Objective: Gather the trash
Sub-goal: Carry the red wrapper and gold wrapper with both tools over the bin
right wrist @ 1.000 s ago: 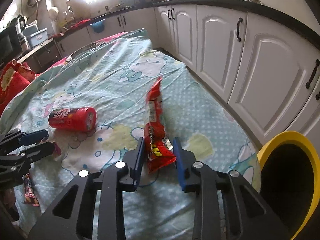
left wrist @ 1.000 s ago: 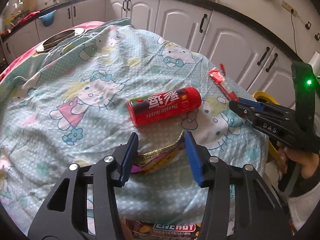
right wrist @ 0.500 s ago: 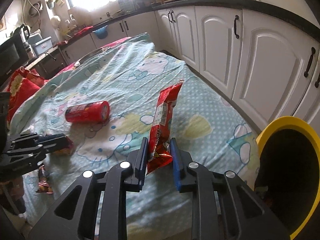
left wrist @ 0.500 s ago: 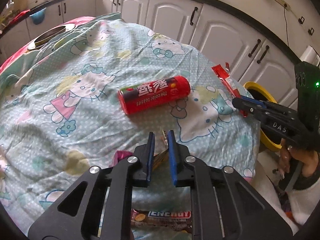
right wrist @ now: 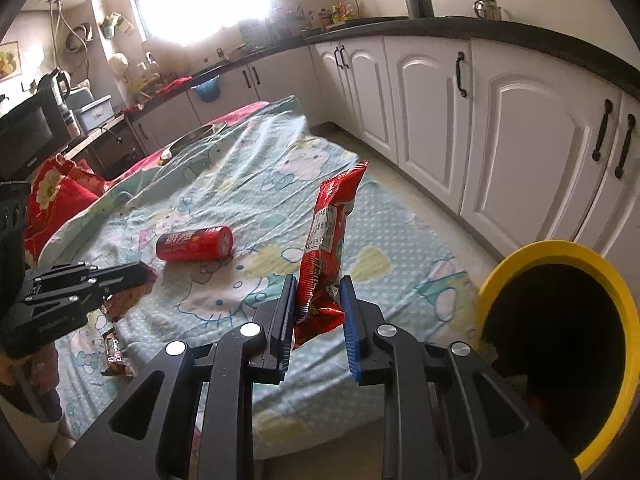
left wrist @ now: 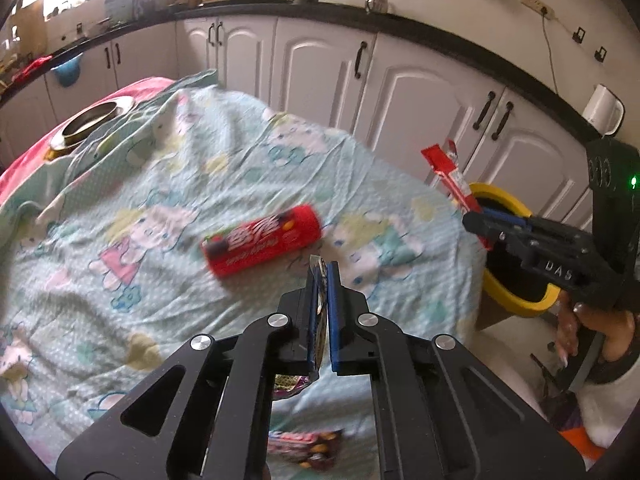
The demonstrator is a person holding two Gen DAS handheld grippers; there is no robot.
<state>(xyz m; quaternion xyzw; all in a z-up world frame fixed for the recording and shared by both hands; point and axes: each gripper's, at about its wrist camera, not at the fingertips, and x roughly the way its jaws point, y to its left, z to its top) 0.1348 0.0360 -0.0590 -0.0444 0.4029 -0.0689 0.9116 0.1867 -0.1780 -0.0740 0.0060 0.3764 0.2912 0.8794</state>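
My left gripper [left wrist: 320, 276] is shut on a crumpled yellow and purple wrapper [left wrist: 319, 312] and holds it above the Hello Kitty cloth [left wrist: 160, 200]; it also shows in the right wrist view [right wrist: 142, 270]. My right gripper [right wrist: 318, 288] is shut on a red snack wrapper [right wrist: 326, 240] that stands upright, lifted off the cloth, left of the yellow-rimmed bin [right wrist: 560, 252]. In the left wrist view the right gripper [left wrist: 474, 222] holds the red wrapper [left wrist: 450, 174] near the bin [left wrist: 516, 300]. A red can [left wrist: 262, 240] lies on its side mid-cloth.
A brown snack-bar wrapper [right wrist: 116, 354] lies near the cloth's front edge, also in the left wrist view [left wrist: 308, 442]. A metal bowl [left wrist: 92, 122] sits at the far end. White cabinets [right wrist: 500, 120] line the right side. A red cushion [right wrist: 56, 196] lies at left.
My left gripper closed on the crumpled wrapper and lifted it off the cloth. My right gripper raised the red wrapper upright and shifted toward the bin.
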